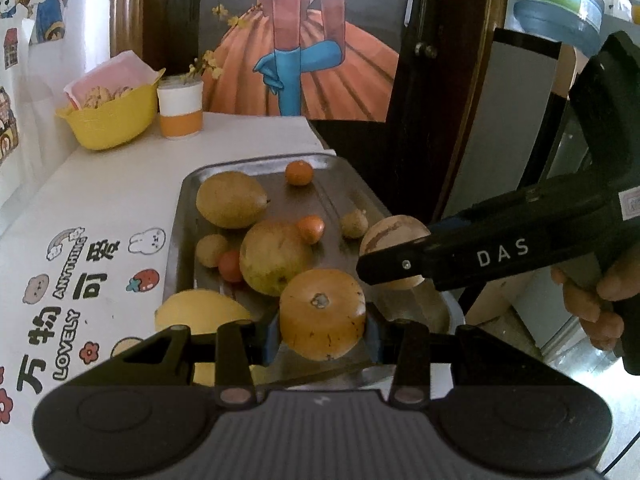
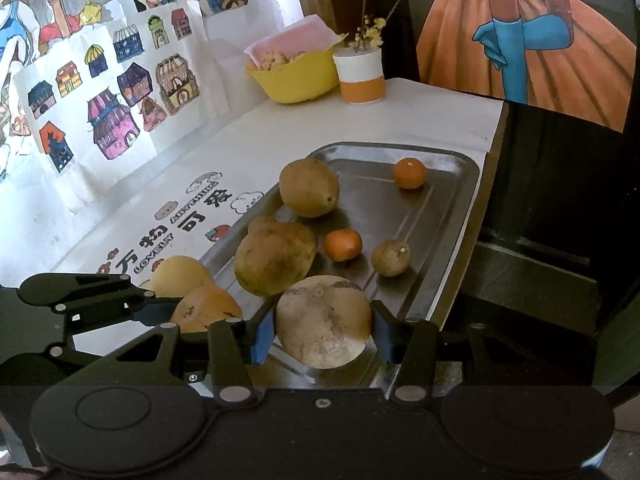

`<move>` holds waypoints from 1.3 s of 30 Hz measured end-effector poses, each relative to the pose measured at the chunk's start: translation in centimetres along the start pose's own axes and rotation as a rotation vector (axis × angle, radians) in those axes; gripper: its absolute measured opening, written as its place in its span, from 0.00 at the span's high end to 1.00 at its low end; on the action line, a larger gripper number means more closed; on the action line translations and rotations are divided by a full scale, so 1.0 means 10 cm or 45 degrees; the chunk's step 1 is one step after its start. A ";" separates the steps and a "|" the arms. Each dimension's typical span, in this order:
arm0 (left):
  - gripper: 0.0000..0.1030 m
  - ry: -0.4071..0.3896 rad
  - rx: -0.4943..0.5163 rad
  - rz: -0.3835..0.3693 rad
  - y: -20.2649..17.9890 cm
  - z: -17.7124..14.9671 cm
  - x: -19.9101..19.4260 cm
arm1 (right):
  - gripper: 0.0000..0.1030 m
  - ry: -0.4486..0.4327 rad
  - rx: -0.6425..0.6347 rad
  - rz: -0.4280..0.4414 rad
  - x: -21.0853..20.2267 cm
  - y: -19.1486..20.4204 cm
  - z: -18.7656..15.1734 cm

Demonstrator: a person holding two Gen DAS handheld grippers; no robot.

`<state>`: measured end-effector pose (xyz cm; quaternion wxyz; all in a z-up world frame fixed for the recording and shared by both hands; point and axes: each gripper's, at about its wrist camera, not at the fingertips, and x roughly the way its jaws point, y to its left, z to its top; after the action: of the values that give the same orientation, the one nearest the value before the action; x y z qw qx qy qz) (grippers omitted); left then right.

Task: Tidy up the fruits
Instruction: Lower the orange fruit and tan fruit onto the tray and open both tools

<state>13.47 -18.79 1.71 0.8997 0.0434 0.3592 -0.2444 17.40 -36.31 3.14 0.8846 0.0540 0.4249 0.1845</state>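
Orange, speckled fruit [image 1: 322, 314] between claw [image 1: 322, 332] fingers

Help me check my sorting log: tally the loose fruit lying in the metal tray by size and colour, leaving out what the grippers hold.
Large yellow-brown fruits: 2
Small brown fruits: 2
Small orange fruits: 3
Total: 7

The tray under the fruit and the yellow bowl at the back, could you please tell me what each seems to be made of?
The tray looks like metal, probably stainless steel with a dull brushed finish: grey, with soft reflections, pressed ridges in its floor and a rolled rim. The yellow bowl looks like plastic, possibly a soft one: uniform matte colour, a thin wavy rim and no sharp highlights.
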 end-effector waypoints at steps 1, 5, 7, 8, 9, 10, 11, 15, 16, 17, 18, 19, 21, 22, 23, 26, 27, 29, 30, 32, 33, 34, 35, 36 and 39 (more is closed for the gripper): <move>0.56 0.004 0.000 0.003 0.00 -0.01 0.01 | 0.50 0.001 -0.001 0.000 0.01 0.00 0.00; 0.56 0.012 0.006 0.018 0.01 -0.03 0.03 | 0.50 -0.010 -0.021 -0.018 0.04 0.01 0.01; 0.56 0.010 0.012 0.027 0.00 -0.04 0.04 | 0.50 -0.015 -0.025 -0.024 0.06 0.00 0.01; 0.56 0.005 0.014 0.030 -0.01 -0.04 0.04 | 0.50 -0.018 -0.024 -0.024 0.07 0.00 0.01; 0.56 0.002 0.019 0.035 -0.01 -0.04 0.04 | 0.50 -0.022 -0.021 -0.025 0.08 0.00 0.01; 0.56 -0.001 0.024 0.040 -0.02 -0.05 0.04 | 0.50 -0.027 -0.020 -0.025 0.08 0.00 0.01; 0.56 -0.005 0.029 0.044 -0.03 -0.04 0.05 | 0.50 -0.035 -0.019 -0.029 0.10 0.01 0.01; 0.55 -0.013 0.049 0.057 -0.05 -0.05 0.06 | 0.50 -0.048 -0.025 -0.038 0.13 0.02 -0.02; 0.55 -0.013 0.053 0.060 -0.05 -0.05 0.06 | 0.50 -0.048 -0.029 -0.040 0.14 0.02 -0.03; 0.55 -0.013 0.057 0.062 -0.06 -0.05 0.06 | 0.50 -0.049 -0.035 -0.044 0.14 0.02 -0.04; 0.55 -0.011 0.059 0.062 -0.06 -0.06 0.06 | 0.50 -0.051 -0.040 -0.049 0.14 0.03 -0.05; 0.55 -0.009 0.058 0.061 -0.07 -0.06 0.06 | 0.50 -0.053 -0.046 -0.056 0.14 0.03 -0.06; 0.55 -0.004 0.055 0.055 -0.06 -0.07 0.06 | 0.50 -0.056 -0.044 -0.061 0.15 0.04 -0.07; 0.55 0.001 0.056 0.054 -0.07 -0.07 0.06 | 0.50 -0.057 -0.039 -0.058 0.15 0.03 -0.08; 0.55 0.006 0.054 0.052 -0.07 -0.07 0.07 | 0.50 -0.058 -0.034 -0.057 0.15 0.03 -0.08; 0.54 0.028 0.031 0.035 -0.05 -0.08 0.09 | 0.49 -0.059 -0.035 -0.061 0.15 0.02 -0.09; 0.54 0.034 0.023 0.030 -0.04 -0.09 0.10 | 0.49 -0.061 -0.035 -0.064 0.14 0.02 -0.10; 0.54 0.026 0.015 0.028 -0.03 -0.11 0.09 | 0.49 -0.080 -0.032 -0.061 0.12 0.01 -0.10; 0.54 0.024 0.013 0.028 -0.03 -0.11 0.09 | 0.49 -0.087 -0.030 -0.063 0.11 0.00 -0.10; 0.53 0.021 0.006 0.027 -0.03 -0.11 0.08 | 0.47 -0.098 -0.031 -0.066 0.09 0.00 -0.10; 0.52 0.015 -0.001 0.024 -0.02 -0.11 0.07 | 0.47 -0.100 -0.030 -0.064 0.08 0.00 -0.10; 0.50 0.006 -0.004 0.021 -0.02 -0.11 0.05 | 0.46 -0.100 -0.027 -0.062 0.08 0.00 -0.10; 0.47 -0.002 -0.004 0.020 -0.02 -0.10 0.03 | 0.44 -0.102 -0.025 -0.060 0.07 0.00 -0.10; 0.44 -0.010 -0.002 0.023 -0.03 -0.10 0.00 | 0.43 -0.106 -0.024 -0.061 0.06 0.00 -0.10; 0.39 -0.044 0.022 0.031 -0.05 -0.07 -0.10 | 0.40 -0.129 -0.022 -0.061 0.01 0.01 -0.11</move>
<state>12.17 -18.64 1.91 0.9082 0.0515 0.3410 -0.2372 16.61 -36.23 2.39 0.9096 0.0455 0.3790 0.1641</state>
